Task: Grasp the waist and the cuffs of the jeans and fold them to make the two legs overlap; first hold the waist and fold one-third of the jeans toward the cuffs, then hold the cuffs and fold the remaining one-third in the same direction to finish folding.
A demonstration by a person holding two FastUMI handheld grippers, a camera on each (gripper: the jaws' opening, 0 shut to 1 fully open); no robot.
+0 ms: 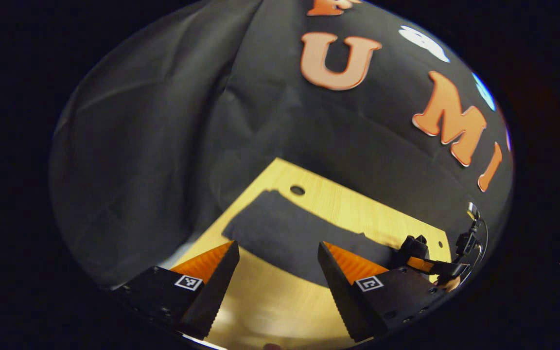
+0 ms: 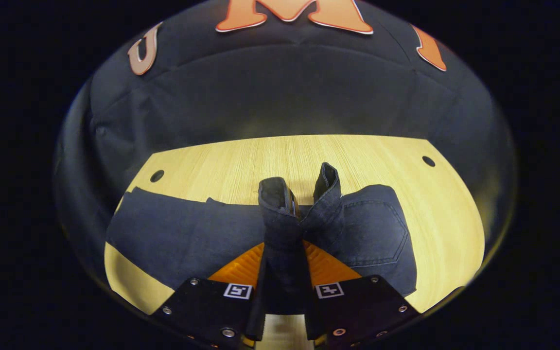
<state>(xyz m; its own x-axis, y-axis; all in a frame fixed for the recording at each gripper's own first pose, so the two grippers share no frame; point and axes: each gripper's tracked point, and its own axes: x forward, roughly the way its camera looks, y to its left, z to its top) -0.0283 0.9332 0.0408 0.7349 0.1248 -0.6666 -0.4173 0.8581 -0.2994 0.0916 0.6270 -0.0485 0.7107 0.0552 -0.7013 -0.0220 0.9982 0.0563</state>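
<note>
Dark blue jeans lie flat across the wooden table, legs running to the left in the right gripper view. My right gripper is shut on the waist, which stands bunched up between its fingers next to a back pocket. In the left gripper view the jeans show as a dark strip on the table. My left gripper hangs open just short of the strip's near edge, nothing between its fingers. The right gripper sits on the strip's right end.
Black cloth walls close in behind and beside the table. Small round holes mark the tabletop's far corners. Bare wood lies under my left gripper, and more bare wood lies right of the waist.
</note>
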